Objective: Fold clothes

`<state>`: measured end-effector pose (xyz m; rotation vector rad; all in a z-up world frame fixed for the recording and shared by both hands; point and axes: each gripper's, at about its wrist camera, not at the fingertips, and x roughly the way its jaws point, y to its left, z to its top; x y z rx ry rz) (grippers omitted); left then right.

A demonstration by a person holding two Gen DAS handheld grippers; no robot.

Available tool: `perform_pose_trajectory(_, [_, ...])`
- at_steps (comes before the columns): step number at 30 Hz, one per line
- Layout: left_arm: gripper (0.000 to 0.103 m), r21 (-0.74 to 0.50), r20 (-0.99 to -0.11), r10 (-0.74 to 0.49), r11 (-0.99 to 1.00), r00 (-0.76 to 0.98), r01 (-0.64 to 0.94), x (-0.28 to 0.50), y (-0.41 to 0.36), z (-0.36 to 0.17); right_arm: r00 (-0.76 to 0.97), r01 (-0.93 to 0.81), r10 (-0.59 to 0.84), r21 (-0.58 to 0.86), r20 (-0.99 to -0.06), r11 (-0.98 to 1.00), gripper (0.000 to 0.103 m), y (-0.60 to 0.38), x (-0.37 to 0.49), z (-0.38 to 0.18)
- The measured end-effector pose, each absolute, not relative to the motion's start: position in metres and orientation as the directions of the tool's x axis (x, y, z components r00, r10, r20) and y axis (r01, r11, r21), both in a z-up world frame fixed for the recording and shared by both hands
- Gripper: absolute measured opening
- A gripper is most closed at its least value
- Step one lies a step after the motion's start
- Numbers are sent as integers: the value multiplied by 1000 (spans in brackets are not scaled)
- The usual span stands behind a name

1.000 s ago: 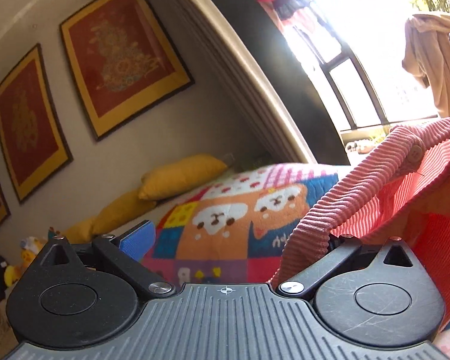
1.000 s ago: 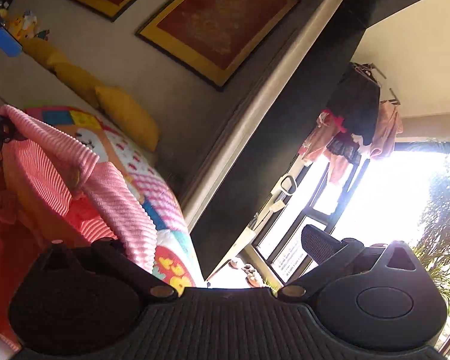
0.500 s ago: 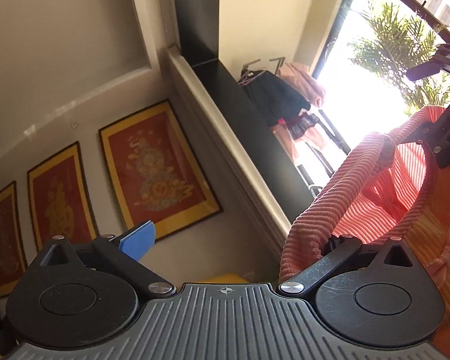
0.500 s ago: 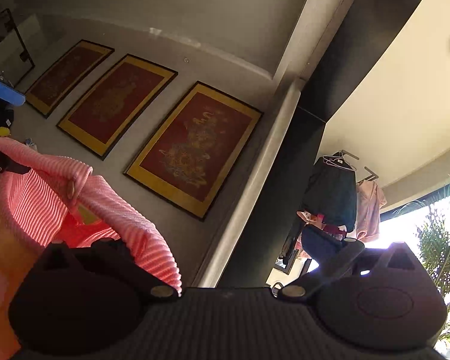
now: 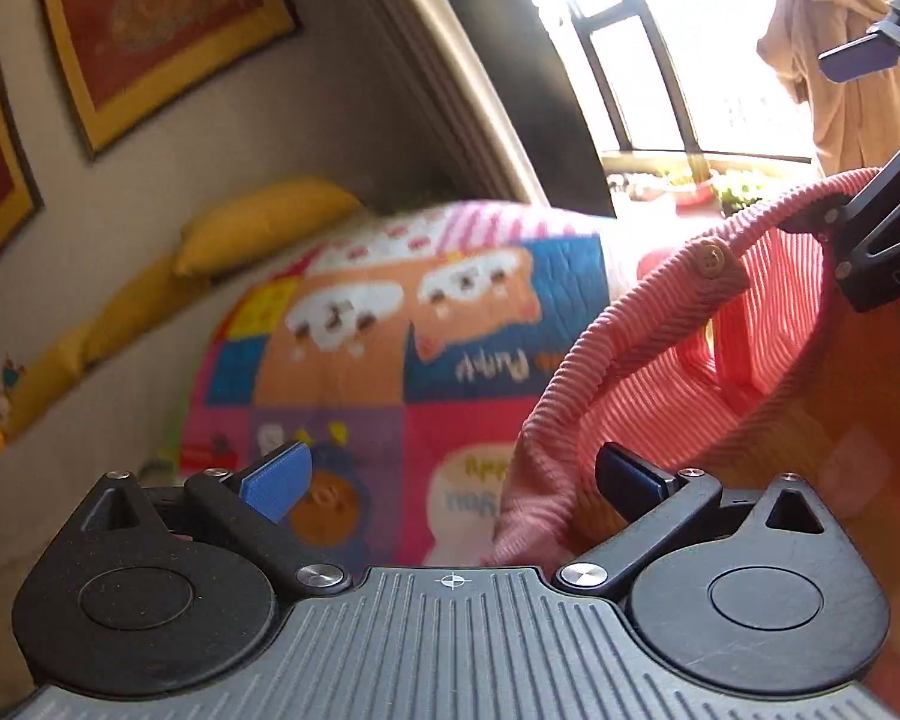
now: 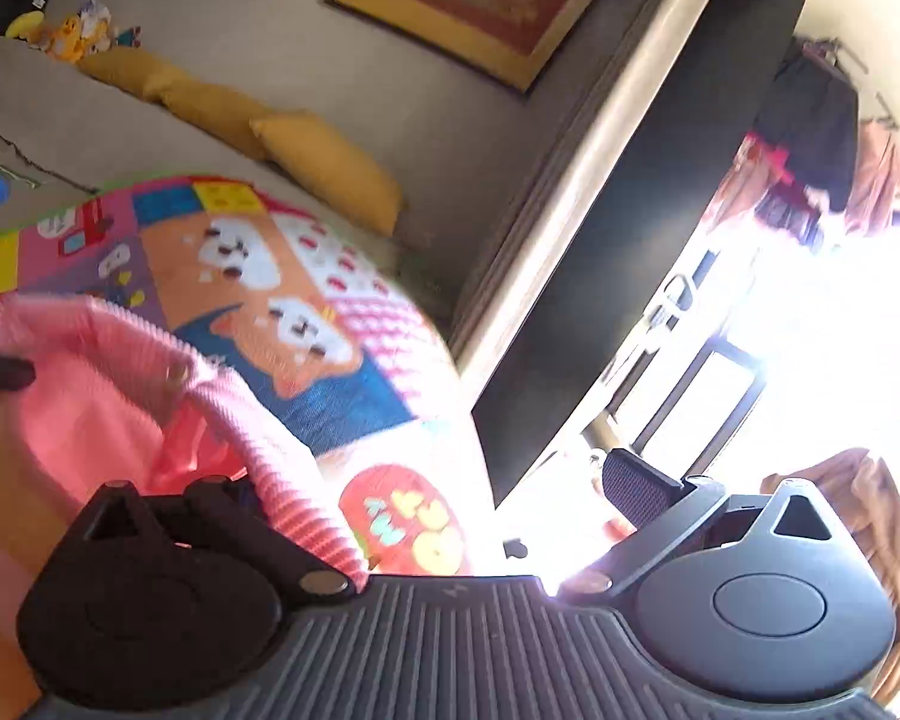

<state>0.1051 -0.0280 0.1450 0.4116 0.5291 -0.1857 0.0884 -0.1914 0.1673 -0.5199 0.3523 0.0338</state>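
A pink ribbed garment [image 5: 648,360] with a button at its neckline hangs in the air between both grippers, above a bed. My left gripper [image 5: 453,483] is open, and the garment's edge is looped over its right finger [image 5: 630,480]; the blue left pad [image 5: 276,483] is bare. My right gripper [image 6: 444,486] is also open, and the pink garment [image 6: 120,384] drapes over and hides its left finger, while its right finger [image 6: 636,486] is bare. In the left wrist view the right gripper's body [image 5: 882,240] shows at the far right, hooked in the neckline.
A colourful patchwork quilt [image 5: 390,324] covers the bed below, with yellow pillows [image 6: 330,162] along the wall. Framed pictures [image 6: 480,0] hang above. A bright window [image 5: 660,72] and hanging clothes [image 6: 810,138] are to the right, with a tan garment [image 5: 852,78] nearby.
Half a second ago both cameras pointed up at the wall and ceiling; they have now swung back down toward the bed. The garment stays hooked on both grippers.
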Motion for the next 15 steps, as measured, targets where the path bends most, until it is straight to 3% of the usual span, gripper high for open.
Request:
perform_pose_trajectory(6, [103,228,-543,-185,906,819,356,53,22,106,944,-158,-6,-468,-330,869,103,-229,33,128])
perform_pose_trajectory(12, [103,103,-560,-364,860,744,499,-2,33,87,831,-233,115,-154,-544,960,103,-277,18,120])
perform_pose_trajectory(15, [103,151,-580,-344,845,738,512,-22,18,73,821,-250,139,-130,-554,959,103,-280,5,107])
